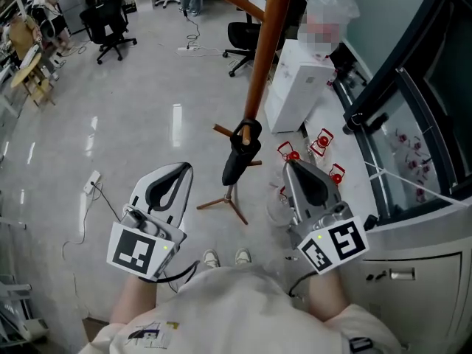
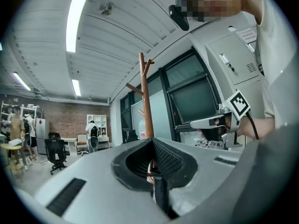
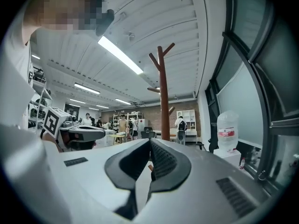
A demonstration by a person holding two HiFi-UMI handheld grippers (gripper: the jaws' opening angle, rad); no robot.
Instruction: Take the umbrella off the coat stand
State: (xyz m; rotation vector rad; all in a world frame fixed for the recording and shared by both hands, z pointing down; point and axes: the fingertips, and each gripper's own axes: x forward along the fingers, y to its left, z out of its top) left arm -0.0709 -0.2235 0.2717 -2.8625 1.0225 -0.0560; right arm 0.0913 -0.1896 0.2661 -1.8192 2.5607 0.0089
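A brown wooden coat stand (image 1: 259, 65) rises from thin legs on the grey floor, straight ahead of me. A black folded umbrella (image 1: 240, 157) hangs low on its pole. My left gripper (image 1: 186, 167) is shut and empty, left of the umbrella and short of it. To the umbrella's right, my right gripper (image 1: 290, 162) is also shut with nothing held. In the left gripper view the stand (image 2: 145, 101) shows above the closed jaws (image 2: 153, 141), with the right gripper (image 2: 215, 122) off to the side. From the right gripper view (image 3: 150, 141) the stand (image 3: 163, 92) rises ahead. The jaws hide the umbrella in both gripper views.
A white box (image 1: 299, 87) with a water jug on it stands right of the pole, with red-capped bottles (image 1: 321, 142) on the floor beside it. A window frame and grey cabinet (image 1: 413, 264) close off the right. Office chairs (image 1: 110, 21) stand far back, and a power strip (image 1: 92, 183) lies at left.
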